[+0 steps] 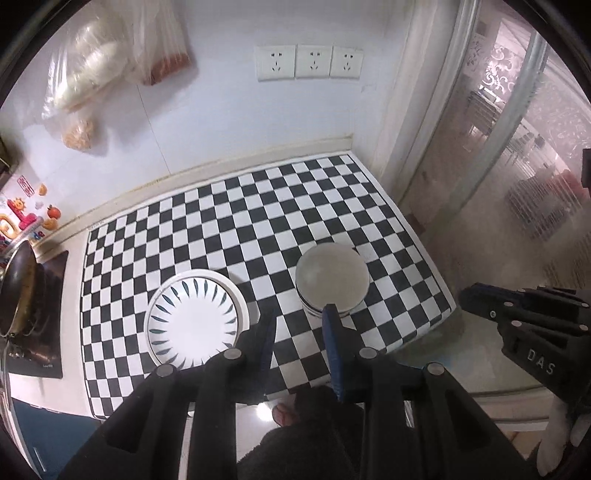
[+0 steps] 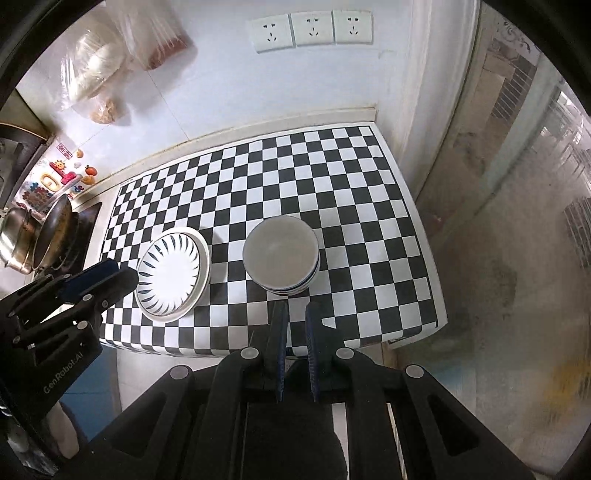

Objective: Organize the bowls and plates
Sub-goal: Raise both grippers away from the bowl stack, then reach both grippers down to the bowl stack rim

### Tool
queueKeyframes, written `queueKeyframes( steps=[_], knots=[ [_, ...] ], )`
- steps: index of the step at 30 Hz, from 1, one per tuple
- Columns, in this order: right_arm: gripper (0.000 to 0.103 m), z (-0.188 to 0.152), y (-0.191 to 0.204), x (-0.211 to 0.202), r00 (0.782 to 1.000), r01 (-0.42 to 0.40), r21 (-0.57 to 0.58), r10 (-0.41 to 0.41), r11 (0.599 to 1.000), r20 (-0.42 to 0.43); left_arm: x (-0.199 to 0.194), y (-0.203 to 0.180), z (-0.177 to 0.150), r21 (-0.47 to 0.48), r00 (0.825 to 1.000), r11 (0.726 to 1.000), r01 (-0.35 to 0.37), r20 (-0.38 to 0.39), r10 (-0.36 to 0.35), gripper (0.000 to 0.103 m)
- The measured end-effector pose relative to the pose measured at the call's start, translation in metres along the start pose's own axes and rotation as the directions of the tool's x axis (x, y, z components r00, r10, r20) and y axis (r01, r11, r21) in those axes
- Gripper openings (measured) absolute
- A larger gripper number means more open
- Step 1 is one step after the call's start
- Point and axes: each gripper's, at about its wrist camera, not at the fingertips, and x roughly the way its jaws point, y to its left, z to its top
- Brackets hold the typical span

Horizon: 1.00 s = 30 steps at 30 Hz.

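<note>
Above checkered mat (image 2: 332,177), both grippers (image 2: 295,314) down-tilted

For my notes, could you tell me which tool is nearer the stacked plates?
Left. The left tool hovers at the stacked plates' left rim, empty. The right tool sits off to their right, below the bowl stack.

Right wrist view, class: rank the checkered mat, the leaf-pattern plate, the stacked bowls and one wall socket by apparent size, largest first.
1. Checkered mat
2. Leaf-pattern plate and stacked bowls: look alike, unranked
3. Wall socket, though it is farther away
</note>
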Motion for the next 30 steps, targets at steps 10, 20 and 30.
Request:
queueKeyframes(
  steps=[10,20,30],
  knots=[
    [0.07,0.009,-0.022,0.024,0.999,-0.03,0.083,0.031,0.996,-0.016,0.029,0.008,0.008,-0.049,0.998,0.998,-0.039,0.044,0.041,0.031],
    [0.097,0.031,-0.052,0.109,0.99,-0.068,0.161,0.087,0.985,-0.111,0.135,0.041,0.033,-0.245,0.946,0.953,0.176,-0.224,-0.233,0.032],
    [0.097,0.044,-0.088,0.223,0.941,-0.104,0.268,0.182,0.958,-0.286,0.24,0.052,0.036,-0.403,0.837,0.889,0.22,-0.391,-0.384,0.032]
  ],
)
